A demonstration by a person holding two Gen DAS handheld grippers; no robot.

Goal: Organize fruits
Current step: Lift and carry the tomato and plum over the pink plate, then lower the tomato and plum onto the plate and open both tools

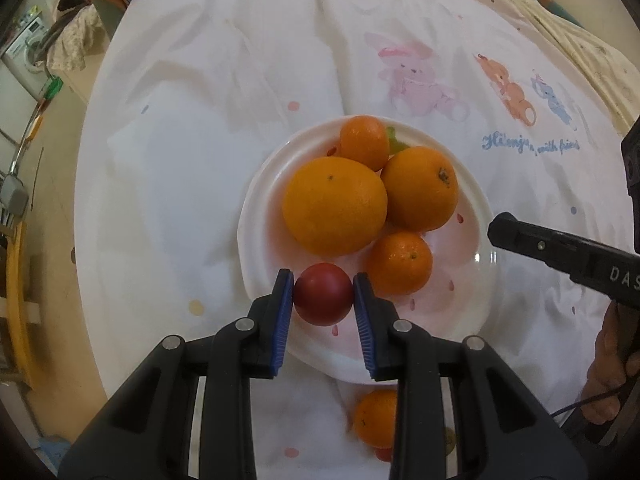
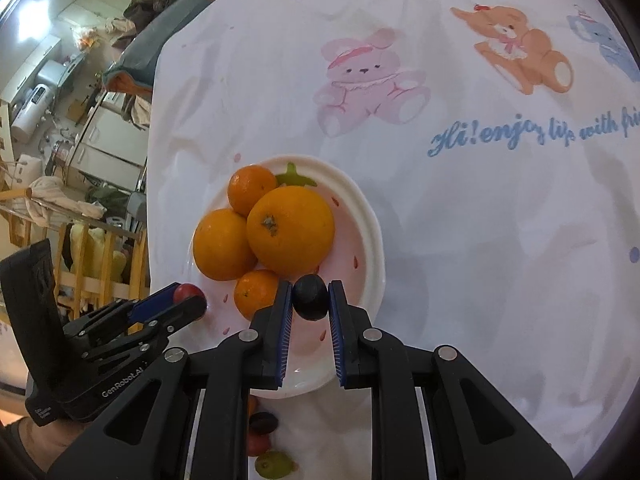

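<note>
Left claw (image 1: 323, 300): pinching a red plum (image 1: 323, 299) over the plate (image 1: 472, 280), ready to release.
Right claw (image 2: 309, 299): pinching a dark plum (image 2: 310, 297) above the same plate.
Oranges (image 1: 335, 205): already gathered there.

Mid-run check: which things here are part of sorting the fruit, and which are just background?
In the job:
- white plate with four oranges
- red fruit held by left gripper
- dark fruit held by right gripper
- loose orange near the plate

Background:
- bear-print tablecloth
- washing machine
</note>
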